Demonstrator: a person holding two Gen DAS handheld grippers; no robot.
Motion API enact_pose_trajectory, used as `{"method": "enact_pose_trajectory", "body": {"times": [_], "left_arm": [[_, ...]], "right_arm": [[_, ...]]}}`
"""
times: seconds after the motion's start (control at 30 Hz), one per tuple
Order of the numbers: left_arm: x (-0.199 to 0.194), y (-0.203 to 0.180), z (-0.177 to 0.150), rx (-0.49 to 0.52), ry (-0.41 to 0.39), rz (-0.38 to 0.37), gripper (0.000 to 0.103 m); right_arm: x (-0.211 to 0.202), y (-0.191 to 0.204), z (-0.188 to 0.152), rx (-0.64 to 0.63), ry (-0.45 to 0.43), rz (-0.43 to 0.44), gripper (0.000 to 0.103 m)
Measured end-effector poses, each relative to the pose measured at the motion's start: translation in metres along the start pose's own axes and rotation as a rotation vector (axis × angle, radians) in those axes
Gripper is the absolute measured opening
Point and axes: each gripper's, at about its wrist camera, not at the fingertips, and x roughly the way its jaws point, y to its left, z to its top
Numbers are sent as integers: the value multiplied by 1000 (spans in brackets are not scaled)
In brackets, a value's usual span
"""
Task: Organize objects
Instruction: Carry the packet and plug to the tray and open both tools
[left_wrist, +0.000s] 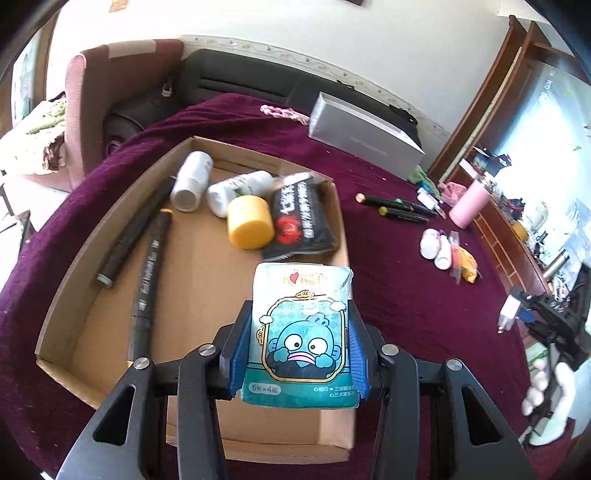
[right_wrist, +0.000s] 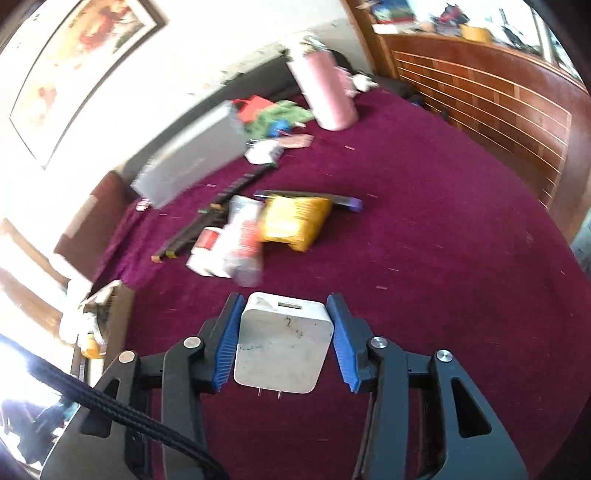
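Observation:
A tissue pack (left_wrist: 301, 295) with a blue cartoon figure hangs over the near right part of the open cardboard box (left_wrist: 107, 221), and my left gripper (left_wrist: 300, 314) is shut on its sides. The box holds two white bottles (left_wrist: 192, 181), a yellow cylinder (left_wrist: 250, 221), a black snack packet (left_wrist: 301, 221) and two black markers (left_wrist: 147, 273). My right gripper (right_wrist: 284, 297) is shut on a white charger (right_wrist: 282, 343), prongs toward the camera, above the maroon cloth. From the left wrist view, that charger (left_wrist: 509, 308) is off the table at the right.
On the maroon cloth (right_wrist: 424, 258) lie a yellow packet (right_wrist: 295, 218), white bottles (right_wrist: 221, 247), black markers (left_wrist: 399, 206), a pink cup (left_wrist: 469, 205) and a grey box (left_wrist: 365, 136). A wooden cabinet (right_wrist: 498, 103) stands to the right, a sofa behind.

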Motion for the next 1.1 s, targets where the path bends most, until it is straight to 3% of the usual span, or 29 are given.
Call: {"method": "enact_pose_trajectory", "body": {"times": [0.3,0.57,0.83,1.1], "left_arm": [[-4,28,22,11,-35,129,40],[18,48,48,42,17,187,40],[45,58,53,58,74,217,40],[54,66,58,44,99,189,42]], "right_arm": [[10,92,-6,-135,72,219,45],[32,183,-39,-269,187,384,45],[79,253,-85,-375,334,435,46],[131,284,-115,-407,451,405,46]]}}
